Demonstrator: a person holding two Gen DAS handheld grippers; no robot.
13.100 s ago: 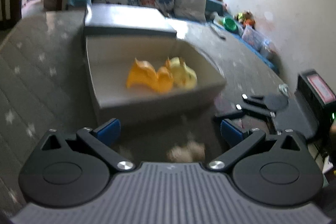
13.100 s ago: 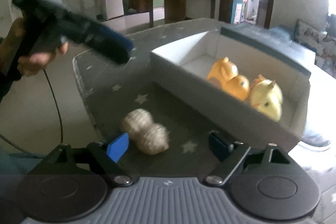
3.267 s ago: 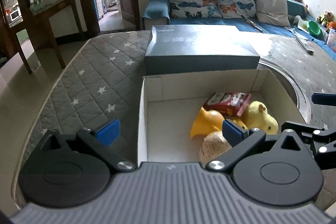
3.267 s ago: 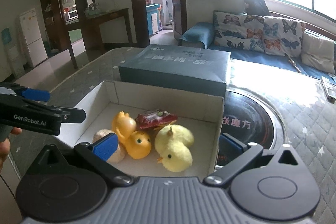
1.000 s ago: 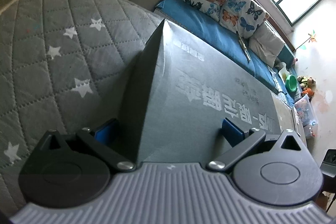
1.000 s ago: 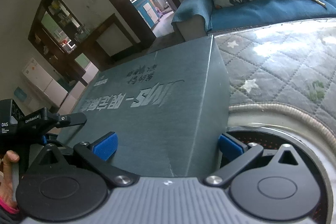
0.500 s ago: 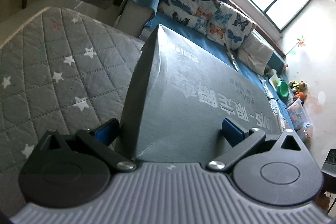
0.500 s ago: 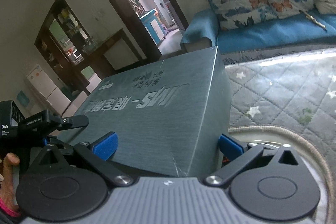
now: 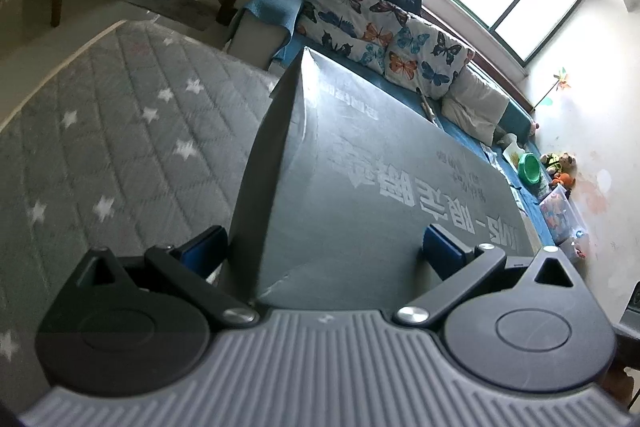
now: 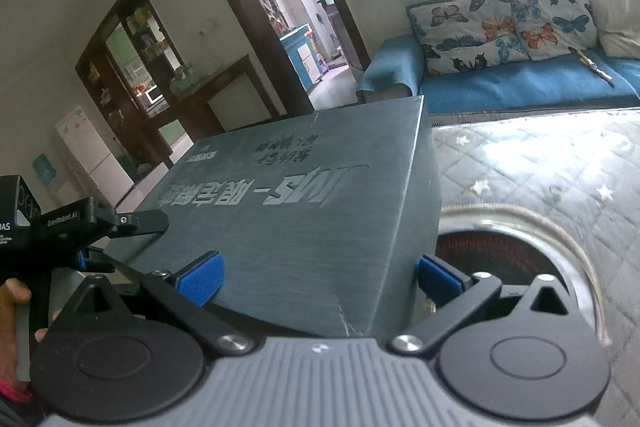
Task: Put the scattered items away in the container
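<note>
Claw first: our left claw point(image 9: 324, 247) stood wide open, its two blue-padded fingers point(image 9: 440, 241) straddling one corner of the dark grey-blue cardboard lid with pale printed lettering point(image 9: 380, 187); one pad lay against the lid's side wall, the other over its top face; whether either pad pressed the card we could not tell; our right claw point(image 10: 316, 275) was spread just as wide across the opposite corner of the same lid point(image 10: 304, 203), one blue pad point(image 10: 200, 277) on the top face and the other beside the end wall; from the right wrist view we saw the left claw point(image 10: 120, 223) reaching in over the far edge of the lid, with a hand point(image 10: 16, 297) behind it on the grip; the lid sat tilted, its near corners close to both cameras, so the container beneath it was hidden and we could not tell what lay inside; the bench carried a grey quilted cover with white stars point(image 9: 120, 131); beside the lid's right end lay a round dark recessed plate with a metal rim point(image 10: 500, 247); beyond the bench stood a blue sofa point(image 10: 520, 83) with butterfly-print cushions point(image 10: 500, 23).
</note>
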